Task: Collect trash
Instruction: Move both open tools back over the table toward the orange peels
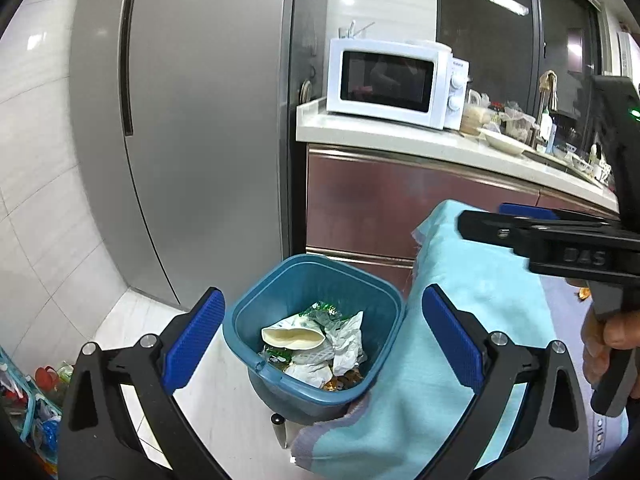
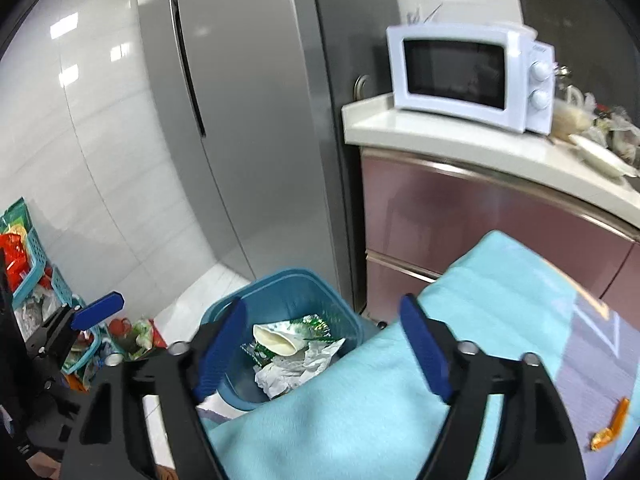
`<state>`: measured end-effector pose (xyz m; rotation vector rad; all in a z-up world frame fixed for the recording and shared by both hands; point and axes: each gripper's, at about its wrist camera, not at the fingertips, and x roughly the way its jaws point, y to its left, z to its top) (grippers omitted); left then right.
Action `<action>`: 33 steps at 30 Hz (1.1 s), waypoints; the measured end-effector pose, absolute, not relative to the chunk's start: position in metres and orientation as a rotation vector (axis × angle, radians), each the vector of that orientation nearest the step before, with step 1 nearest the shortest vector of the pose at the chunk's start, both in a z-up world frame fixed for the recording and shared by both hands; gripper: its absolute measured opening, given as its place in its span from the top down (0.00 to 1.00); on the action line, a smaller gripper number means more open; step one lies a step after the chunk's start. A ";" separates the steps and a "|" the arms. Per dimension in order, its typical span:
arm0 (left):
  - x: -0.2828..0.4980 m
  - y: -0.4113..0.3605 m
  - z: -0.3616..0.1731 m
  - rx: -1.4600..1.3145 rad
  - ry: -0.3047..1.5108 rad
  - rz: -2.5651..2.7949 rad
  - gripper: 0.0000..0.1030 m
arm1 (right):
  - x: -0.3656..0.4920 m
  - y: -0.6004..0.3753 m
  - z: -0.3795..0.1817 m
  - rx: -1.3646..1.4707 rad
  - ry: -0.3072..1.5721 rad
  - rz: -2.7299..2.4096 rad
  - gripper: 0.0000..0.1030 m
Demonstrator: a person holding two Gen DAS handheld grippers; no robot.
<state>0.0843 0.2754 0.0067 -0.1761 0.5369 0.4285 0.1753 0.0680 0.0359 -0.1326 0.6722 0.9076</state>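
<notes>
Both sets of jaws are seen spread wide with nothing between the pads.

The bin (image 1: 316, 332) sits at the tabletop edge, beside the blue cloth (image 1: 460, 320). It holds a crushed paper cup (image 1: 294, 336), white tissue and green wrappers.

One piece of trash is left out: an orange wrapper (image 2: 610, 426) lies on the cloth, well apart from the bin.

- From the right gripper (image 2: 326, 354) the wrapper lies at about 4 o'clock in its own view, outside the right-hand jaw; the bin lies at 12 o'clock.
- From the left gripper (image 1: 324, 340) only an orange scrap is glimpsed at 3 o'clock, mostly hidden behind the right gripper's body.
- The wrapper's long axis is read as running from 1 to 7 o'clock in the right view, a thin strip with a crumpled lower end.

The right hand is judged the nearer. A swing right and back is called for, with the jaws set across the strip.
</notes>
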 end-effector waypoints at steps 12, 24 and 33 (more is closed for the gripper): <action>0.048 0.221 0.048 -0.156 0.422 0.400 0.05 | 0.141 -0.018 0.066 -0.047 0.534 0.814 0.07; 0.056 0.129 0.044 -0.096 0.413 0.243 0.05 | 0.109 -0.113 0.065 -0.034 0.447 0.600 0.07; 0.078 0.051 0.025 -0.047 0.443 0.092 0.05 | 0.084 -0.196 0.049 -0.009 0.420 0.403 0.07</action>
